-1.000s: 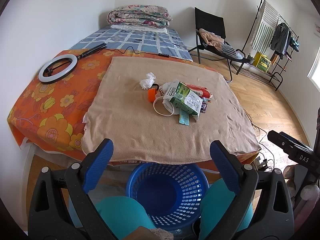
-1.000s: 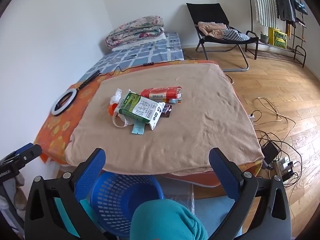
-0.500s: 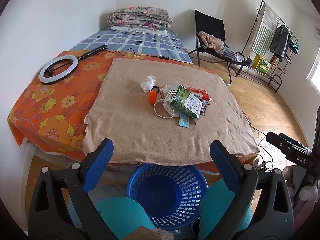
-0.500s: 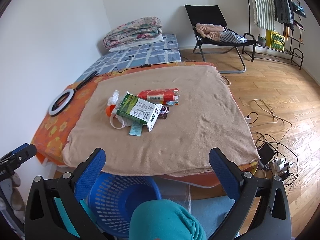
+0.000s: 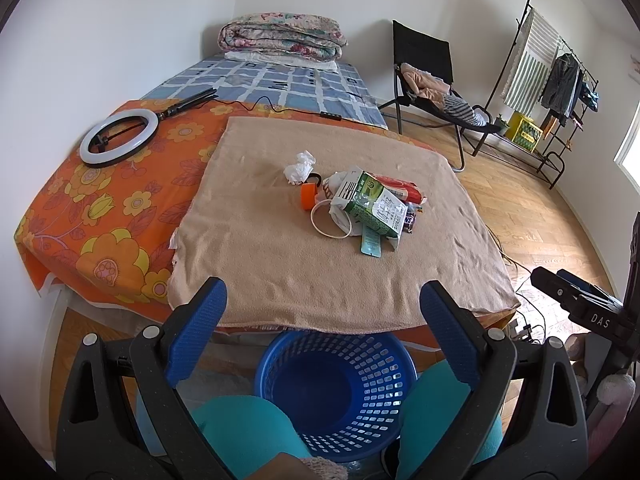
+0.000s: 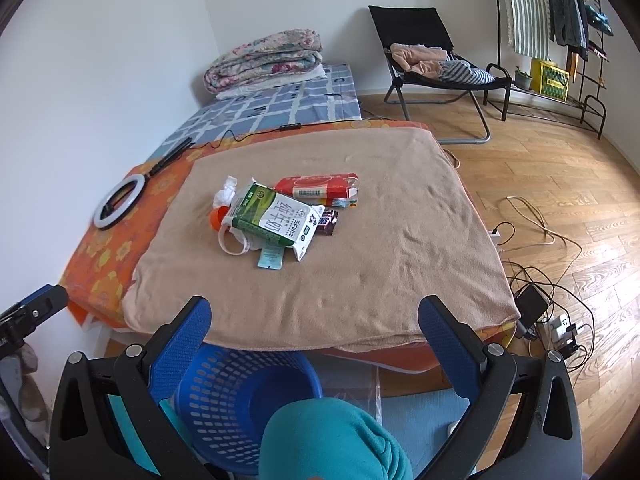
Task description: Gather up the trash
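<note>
We hold the left tool (image 5: 322, 312) and the right tool (image 6: 314, 328) spread wide and empty, above the blue basket (image 5: 335, 392) on the floor. The trash lies in one heap on the beige blanket (image 6: 360, 264) on the bed: a green milk carton (image 6: 276, 218) with Chinese letters, a red pack (image 6: 316, 188) with a barcode, a dark wrapper (image 6: 327, 222), a crumpled tissue (image 5: 299, 166). A clamp (image 5: 592, 314) at the right reads "DAS".

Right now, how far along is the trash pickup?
Nothing looks done: the blue basket looks empty. Nothing in hand: left gripper and right gripper have jaws open, short of the pile. Left: milk carton, red packet, crumpled tissue and small scraps on the tan blanket.
</note>
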